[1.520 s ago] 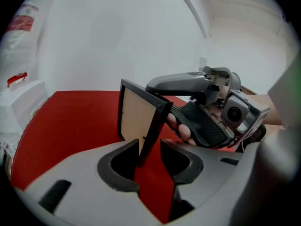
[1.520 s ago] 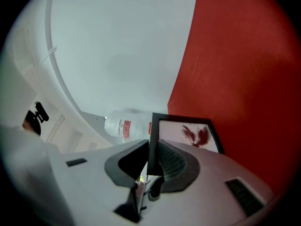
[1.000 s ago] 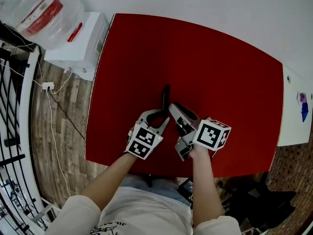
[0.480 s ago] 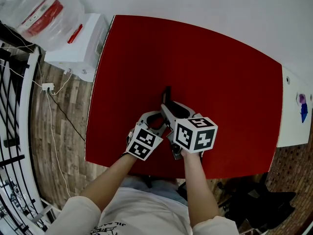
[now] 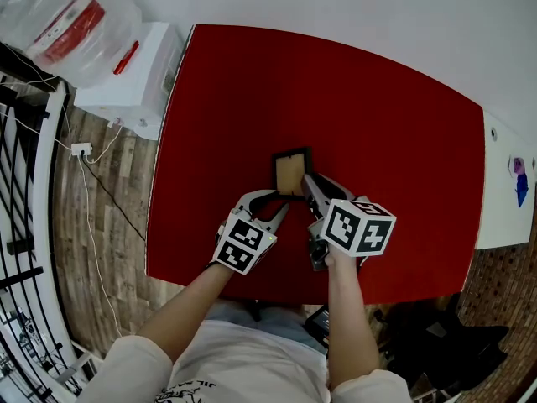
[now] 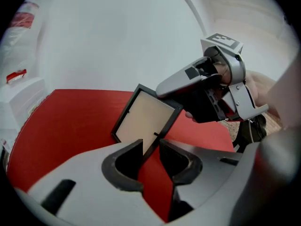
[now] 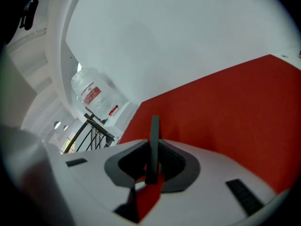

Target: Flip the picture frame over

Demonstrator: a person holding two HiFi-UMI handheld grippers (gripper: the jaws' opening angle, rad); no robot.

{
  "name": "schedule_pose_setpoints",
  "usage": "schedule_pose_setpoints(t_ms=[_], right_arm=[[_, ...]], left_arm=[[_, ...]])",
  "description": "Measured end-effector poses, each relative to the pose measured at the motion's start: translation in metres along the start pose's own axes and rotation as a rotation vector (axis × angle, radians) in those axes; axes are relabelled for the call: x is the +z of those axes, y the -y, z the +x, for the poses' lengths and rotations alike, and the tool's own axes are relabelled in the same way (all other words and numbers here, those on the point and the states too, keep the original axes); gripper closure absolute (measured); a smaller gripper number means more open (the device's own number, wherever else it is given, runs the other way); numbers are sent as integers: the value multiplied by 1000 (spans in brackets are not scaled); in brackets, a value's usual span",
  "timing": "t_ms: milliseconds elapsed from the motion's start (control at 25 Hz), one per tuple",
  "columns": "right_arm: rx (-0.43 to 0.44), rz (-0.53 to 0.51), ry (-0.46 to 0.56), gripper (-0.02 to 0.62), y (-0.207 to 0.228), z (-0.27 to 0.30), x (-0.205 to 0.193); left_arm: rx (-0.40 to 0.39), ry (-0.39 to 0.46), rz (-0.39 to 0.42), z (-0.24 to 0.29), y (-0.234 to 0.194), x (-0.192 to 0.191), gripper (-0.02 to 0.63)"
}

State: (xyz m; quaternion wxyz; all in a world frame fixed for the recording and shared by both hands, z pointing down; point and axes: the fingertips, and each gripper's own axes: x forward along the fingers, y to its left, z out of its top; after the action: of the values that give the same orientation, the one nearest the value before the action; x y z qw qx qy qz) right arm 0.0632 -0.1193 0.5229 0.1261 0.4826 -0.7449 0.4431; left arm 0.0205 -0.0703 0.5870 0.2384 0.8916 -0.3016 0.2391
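Note:
A small black picture frame (image 5: 292, 171) with a tan panel is held tilted above the red table (image 5: 377, 116), its panel turned up toward the head view. My left gripper (image 5: 283, 207) pinches its near lower corner; in the left gripper view that corner (image 6: 146, 126) sits between the narrow jaws (image 6: 150, 147). My right gripper (image 5: 308, 181) holds the frame's right side. Its jaws are closing, and in the right gripper view the frame (image 7: 153, 140) stands edge-on between the pads (image 7: 151, 161).
Left of the table stand a white cabinet (image 5: 138, 65) and a bagged water jug (image 5: 71, 19). A black railing (image 5: 25, 183) and a cable run over the wood floor. A white surface (image 5: 503, 191) adjoins the table's right edge.
The frame stood edge-on to the head view; now it is tipped so its tan panel shows. My right gripper swung left over it, then came back to the right side. The left gripper stayed.

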Motion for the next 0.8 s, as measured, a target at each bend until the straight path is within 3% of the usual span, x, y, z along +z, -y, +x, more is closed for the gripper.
schedule_pose_setpoints(t_ms=[160, 480, 800], right_arm=[[-42, 6, 4, 529, 22, -6, 0], [-98, 58, 13, 529, 61, -8, -12], [-180, 38, -14, 529, 100, -5, -35]], left_arm=[[54, -17, -22, 3, -17, -4, 494], [124, -121, -61, 35, -37, -31, 575], [122, -151, -32, 42, -33, -34, 577]])
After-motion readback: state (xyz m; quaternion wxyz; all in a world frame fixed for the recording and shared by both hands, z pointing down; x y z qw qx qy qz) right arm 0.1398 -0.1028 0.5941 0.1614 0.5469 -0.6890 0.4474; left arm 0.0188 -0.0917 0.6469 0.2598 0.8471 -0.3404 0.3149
